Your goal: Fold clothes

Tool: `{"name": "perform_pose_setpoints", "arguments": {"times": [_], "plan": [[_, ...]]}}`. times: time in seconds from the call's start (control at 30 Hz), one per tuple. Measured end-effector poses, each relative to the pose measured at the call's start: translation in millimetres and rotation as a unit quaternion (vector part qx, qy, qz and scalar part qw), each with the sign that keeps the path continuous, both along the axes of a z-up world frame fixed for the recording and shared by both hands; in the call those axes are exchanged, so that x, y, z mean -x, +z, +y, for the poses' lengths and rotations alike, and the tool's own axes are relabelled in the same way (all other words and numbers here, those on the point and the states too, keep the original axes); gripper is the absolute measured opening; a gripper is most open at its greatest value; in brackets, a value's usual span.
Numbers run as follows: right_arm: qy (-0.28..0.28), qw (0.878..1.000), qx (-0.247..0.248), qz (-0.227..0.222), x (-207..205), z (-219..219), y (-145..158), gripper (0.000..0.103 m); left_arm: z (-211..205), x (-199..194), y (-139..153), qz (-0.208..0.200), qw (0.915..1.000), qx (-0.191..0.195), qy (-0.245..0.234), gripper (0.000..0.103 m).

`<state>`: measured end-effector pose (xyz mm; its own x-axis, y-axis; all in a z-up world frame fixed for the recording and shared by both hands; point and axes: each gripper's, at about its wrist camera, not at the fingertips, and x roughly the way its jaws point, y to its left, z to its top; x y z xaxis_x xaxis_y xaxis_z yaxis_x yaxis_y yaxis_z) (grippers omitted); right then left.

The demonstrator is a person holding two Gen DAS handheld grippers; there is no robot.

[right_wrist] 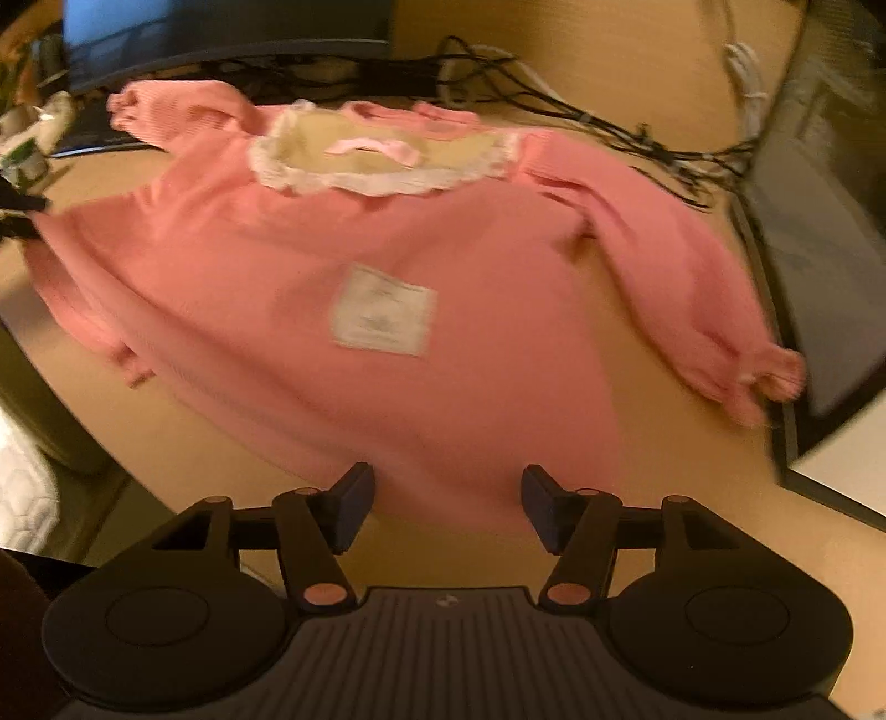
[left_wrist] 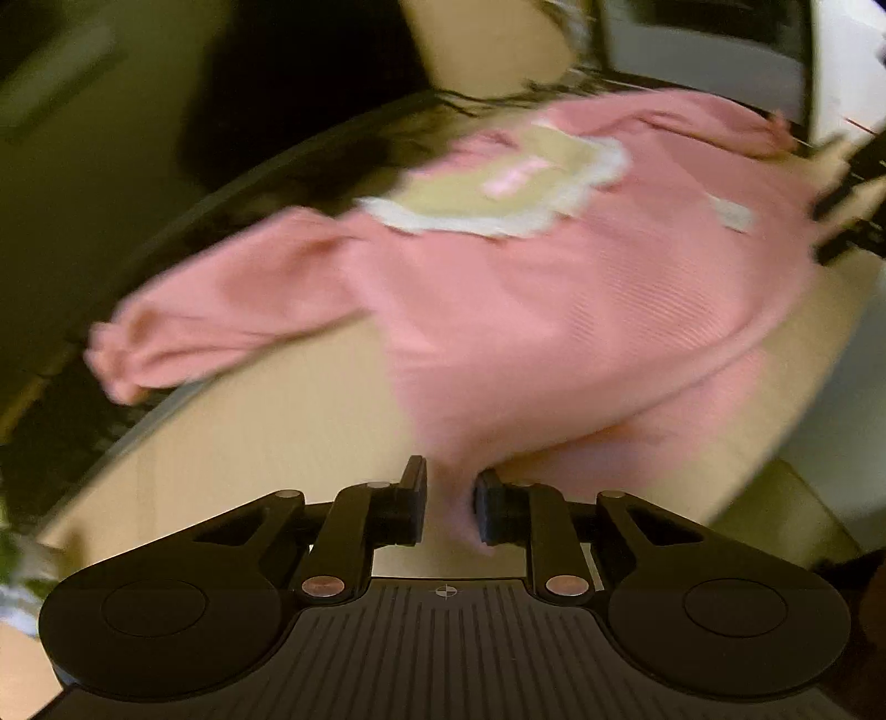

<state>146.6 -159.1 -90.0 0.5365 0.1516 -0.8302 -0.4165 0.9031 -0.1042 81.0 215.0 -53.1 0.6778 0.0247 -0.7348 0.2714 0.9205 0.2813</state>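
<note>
Item 1, nearest. Our left gripper (left_wrist: 449, 507): fingers drawn close and clamped on a fold of pink hem, which runs down between the pads at 6 o'clock of the left wrist view.

Item 2. Our right gripper (right_wrist: 441, 507): fingers spread wide, released, holding nothing; the garment's lower edge lies between and just beyond the tips at 6 o'clock of the right wrist view. Whether the tips touch the cloth we cannot tell.

Item 3. Pink dress (right_wrist: 354, 310): long-sleeved, spread front-up across the light wooden table (right_wrist: 637, 343), hem toward us, neck away. A pale square label (right_wrist: 383, 317) sits on the front near centre. One sleeve (right_wrist: 686, 310) trails to 3 o'clock, its frilled cuff near the table edge; the other reaches toward 10 o'clock.

Item 4. Cream bib panel (right_wrist: 382, 152) with white lace border and a small pink bow, at 12 o'clock on the chest.

Item 5. Beyond the neckline: a tangle of black cables (right_wrist: 559, 113) from 12 to 2 o'clock.

Item 6, farthest. A dark monitor (right_wrist: 221, 39) at 11 o'clock; a second dark screen (right_wrist: 819, 266) at 3 o'clock, just beside the cuff. Both views are motion-blurred.
</note>
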Motion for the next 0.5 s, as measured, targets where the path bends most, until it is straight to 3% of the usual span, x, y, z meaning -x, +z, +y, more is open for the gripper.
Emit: {"name": "perform_pose_setpoints", "arguments": {"times": [0.07, 0.13, 0.23, 0.3, 0.43, 0.5], "plan": [[0.02, 1.0, -0.004, -0.006, 5, 9, 5, 0.058, 14, 6, 11, -0.007, 0.9999, -0.001, 0.009, 0.04], [0.051, 0.999, -0.013, -0.014, 13, 23, 13, 0.058, 21, 16, 17, -0.003, 0.9999, 0.008, 0.012, 0.04], [0.097, 0.995, -0.026, -0.027, 24, 43, 25, 0.058, 24, 30, 21, 0.015, 0.9977, 0.065, 0.008, 0.044], [0.128, 0.991, -0.034, -0.036, 31, 57, 33, 0.058, 19, 38, 22, 0.019, 0.9957, 0.09, -0.007, 0.055], [0.213, 0.976, -0.035, -0.037, 34, 113, 26, 0.058, -8, 37, 13, 0.022, 0.9954, 0.081, -0.047, 0.063], [0.26, 0.964, 0.006, -0.053, 36, 140, 12, 0.058, -23, 31, 6, 0.02, 0.9948, 0.071, -0.07, 0.07]]}}
